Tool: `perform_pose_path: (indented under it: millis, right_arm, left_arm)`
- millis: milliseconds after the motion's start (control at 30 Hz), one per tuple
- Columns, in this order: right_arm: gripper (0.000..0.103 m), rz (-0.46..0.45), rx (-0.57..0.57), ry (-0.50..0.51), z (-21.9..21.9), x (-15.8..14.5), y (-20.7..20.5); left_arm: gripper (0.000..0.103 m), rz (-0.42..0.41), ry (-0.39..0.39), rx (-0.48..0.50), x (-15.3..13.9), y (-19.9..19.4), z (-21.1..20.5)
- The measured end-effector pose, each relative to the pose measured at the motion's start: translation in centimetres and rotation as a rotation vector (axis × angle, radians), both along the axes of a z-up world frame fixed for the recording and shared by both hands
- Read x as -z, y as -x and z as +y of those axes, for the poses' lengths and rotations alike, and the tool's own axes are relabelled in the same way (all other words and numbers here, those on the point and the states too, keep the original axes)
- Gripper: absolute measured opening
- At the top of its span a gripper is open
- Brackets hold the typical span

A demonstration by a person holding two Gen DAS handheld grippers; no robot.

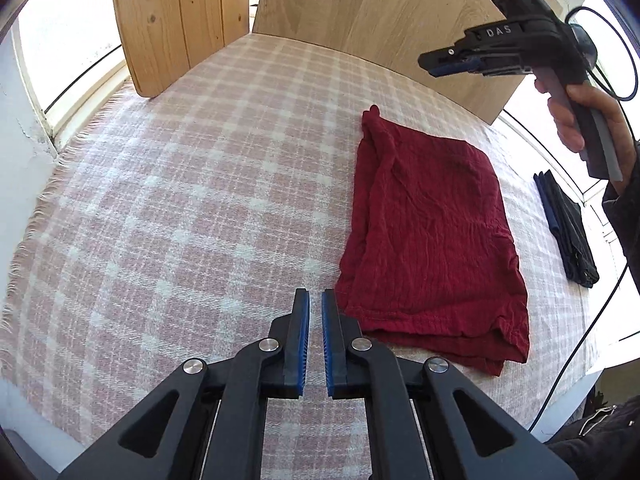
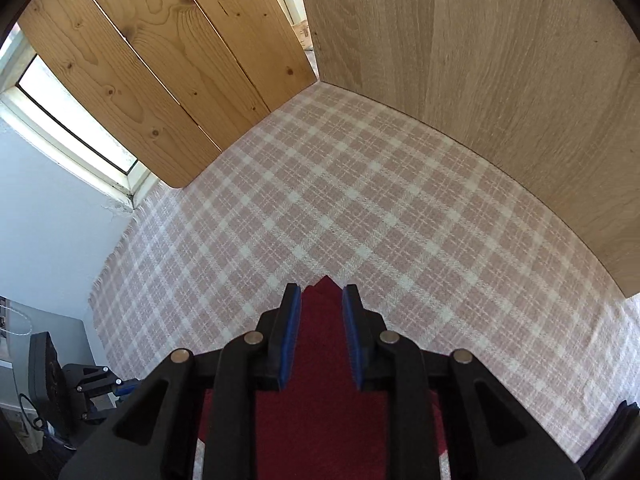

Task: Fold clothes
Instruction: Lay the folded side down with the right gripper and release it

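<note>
While I hold both claws clear of the cloth | folded red garment (image 1: 432,236) flat on plaid tabletop (image 1: 200,200) | left claw (image 1: 315,300) fingers slightly apart, empty | right claw (image 2: 318,296) apart, above garment, empty

The right gripper (image 1: 434,65) reads "DAS" (raised letters).

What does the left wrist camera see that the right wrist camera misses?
Only the left wrist view shows the whole folded red garment, the person's hand holding the right gripper above it, and the dark folded clothes in full. Only the right wrist view shows a window at the far left. Both show the plaid blanket, the wooden boards and some red fabric.
</note>
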State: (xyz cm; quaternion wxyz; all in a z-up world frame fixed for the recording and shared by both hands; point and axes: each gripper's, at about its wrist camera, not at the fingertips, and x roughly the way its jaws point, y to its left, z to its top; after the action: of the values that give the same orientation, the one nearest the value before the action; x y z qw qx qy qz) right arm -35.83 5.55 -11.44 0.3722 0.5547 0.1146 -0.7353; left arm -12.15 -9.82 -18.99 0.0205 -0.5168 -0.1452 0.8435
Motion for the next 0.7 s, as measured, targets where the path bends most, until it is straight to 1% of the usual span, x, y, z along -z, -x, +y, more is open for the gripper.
perform_pose_path:
  millis: [33,67,133,233,333,367,433,500,533,567,633,667,700]
  right_arm:
    - [0.016,0.007,0.002,0.008,1.2,-0.1,-0.5]
    - [0.001,0.0,0.002,0.005,2.4,0.3,-1.1]
    - [0.002,-0.013,0.009,-0.033,4.7,1.8,-2.5]
    - [0.002,0.018,0.044,-0.101,7.6,4.2,-4.3]
    - [0.002,0.001,0.106,-0.087,9.4,5.4,-5.0]
    - [0.002,-0.006,0.122,-0.076,9.7,5.7,-5.2]
    - [0.002,-0.013,0.151,-0.041,9.9,5.7,-5.4]
    - [0.002,-0.01,0.154,-0.051,9.4,5.9,-5.5]
    - [0.002,-0.011,0.165,-0.071,9.3,6.4,-5.2]
    - [0.002,-0.013,0.177,-0.092,9.2,6.9,-4.8]
    - [0.002,-0.016,0.2,-0.133,8.9,7.9,-4.2]
    - [0.002,-0.03,0.222,-0.116,9.3,7.8,-4.2]
    - [0.002,-0.045,0.243,-0.099,9.7,7.8,-4.1]
  left_arm:
    - [0.005,0.009,0.005,0.019,-0.5,0.6,0.2]
    - [0.005,0.019,0.01,0.041,-1.1,1.2,0.4]
    - [0.005,0.038,0.019,0.084,-2.1,2.5,0.9]
    - [0.005,0.055,0.05,0.189,-2.7,6.8,3.6]
    - [0.006,0.057,0.075,0.295,-2.4,11.1,6.4]
    - [0.006,0.052,0.072,0.328,-2.1,12.3,7.2]
    - [0.008,0.018,0.068,0.372,-1.0,14.3,8.3]
    - [0.008,-0.004,0.126,0.413,-0.1,15.6,8.9]
    - [0.008,-0.015,0.164,0.431,0.4,16.1,9.1]
    - [0.008,-0.028,0.184,0.444,1.0,16.6,9.1]
    - [0.008,-0.055,0.197,0.449,2.0,17.1,8.4]
    - [0.008,-0.061,0.192,0.453,2.3,17.2,8.0]
    - [0.008,-0.054,0.184,0.452,1.9,16.6,7.4]
